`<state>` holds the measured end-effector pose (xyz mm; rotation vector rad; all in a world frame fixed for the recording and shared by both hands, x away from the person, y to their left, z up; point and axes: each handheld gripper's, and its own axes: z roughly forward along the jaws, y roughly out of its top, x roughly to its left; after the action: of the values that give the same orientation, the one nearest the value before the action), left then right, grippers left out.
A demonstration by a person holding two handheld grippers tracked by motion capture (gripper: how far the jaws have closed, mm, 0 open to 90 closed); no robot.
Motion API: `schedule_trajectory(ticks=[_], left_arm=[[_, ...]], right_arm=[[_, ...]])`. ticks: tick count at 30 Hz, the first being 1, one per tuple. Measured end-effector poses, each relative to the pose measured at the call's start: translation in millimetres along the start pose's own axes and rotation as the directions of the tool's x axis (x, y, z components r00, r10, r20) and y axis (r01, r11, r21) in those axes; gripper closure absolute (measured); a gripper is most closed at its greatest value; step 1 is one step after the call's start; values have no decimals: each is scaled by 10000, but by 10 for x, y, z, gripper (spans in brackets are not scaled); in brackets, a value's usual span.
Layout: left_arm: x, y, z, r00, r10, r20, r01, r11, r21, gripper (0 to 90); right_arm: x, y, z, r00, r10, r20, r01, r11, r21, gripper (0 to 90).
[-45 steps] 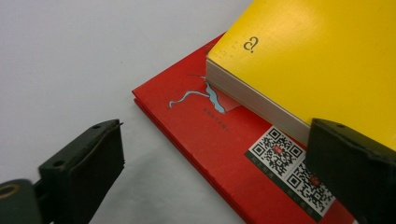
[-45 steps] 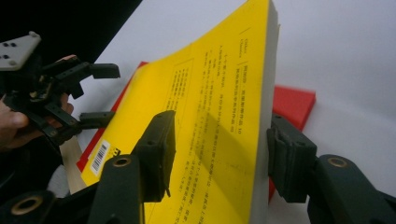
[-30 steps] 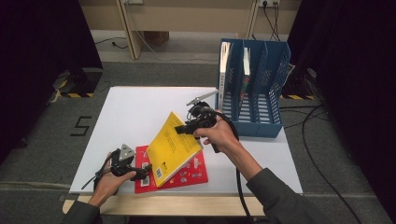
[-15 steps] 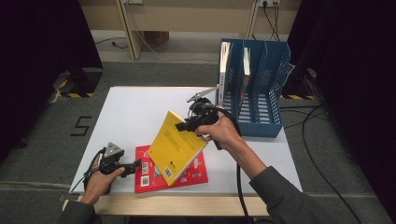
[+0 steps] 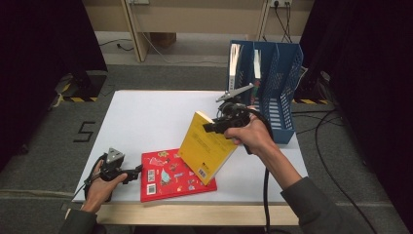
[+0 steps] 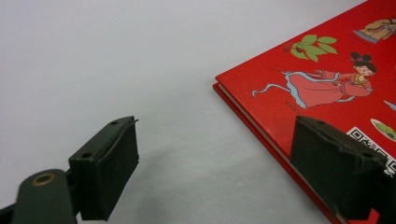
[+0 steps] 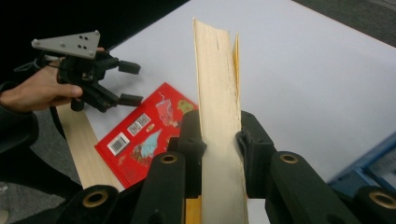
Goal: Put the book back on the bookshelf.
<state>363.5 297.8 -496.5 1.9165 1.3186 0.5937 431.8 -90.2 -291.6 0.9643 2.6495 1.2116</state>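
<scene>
Item: yellow book [image 5: 207, 148]. Clamped by its page edge in the right gripper [image 5: 220, 125], jaws pressed on either side of the pages, as the right gripper view confirms [image 7: 219, 116]. A second ago it leaned lower over the red book; now it is raised and tilted, top corner toward the blue file rack [image 5: 272, 73], bottom corner just above the red cover.

Item: red book [image 5: 175, 175]. Lies flat on the white bench [image 5: 141, 117], near the front edge, part of it under the lifted yellow one.

Item: left gripper [image 5: 134, 173]. Jaws parted and empty, having lately narrowed somewhat; in the left gripper view one pad [image 6: 109, 172] hangs over bare bench and the other [image 6: 336, 172] over the red book's corner [image 6: 299, 93], pressing nothing. It sat closer in against the books a second ago and now stands back at the red book's left edge.

Item: blue file rack. Upright at the bench's far right, a few books already in its slots.

Assessment: the yellow book looks to be on its way to a rack slot; it needs turning upright first. The red book likely follows.
</scene>
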Motion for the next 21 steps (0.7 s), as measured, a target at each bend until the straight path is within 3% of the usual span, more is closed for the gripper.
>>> schedule_trajectory(ticks=[5, 10, 14, 21], left_arm=[[15, -6, 10, 10000, -72, -21, 72, 9999, 81, 149], [92, -14, 5, 9987, -314, -396, 316, 9995, 65, 148], [125, -50, 48, 9984, -277, -497, 301, 9983, 491, 141], [119, -55, 52, 9982, -282, -535, 307, 9985, 459, 136]], right_arm=[[-65, -43, -210, 9983, -13, 577, 9, 10000, 72, 746], [-154, -141, -356, 9958, 150, 903, -161, 9998, 105, 747], [-224, -239, -414, 9942, 329, 1028, -342, 9994, 110, 747], [-290, -307, -400, 9895, 316, 1409, -350, 9991, 219, 745]])
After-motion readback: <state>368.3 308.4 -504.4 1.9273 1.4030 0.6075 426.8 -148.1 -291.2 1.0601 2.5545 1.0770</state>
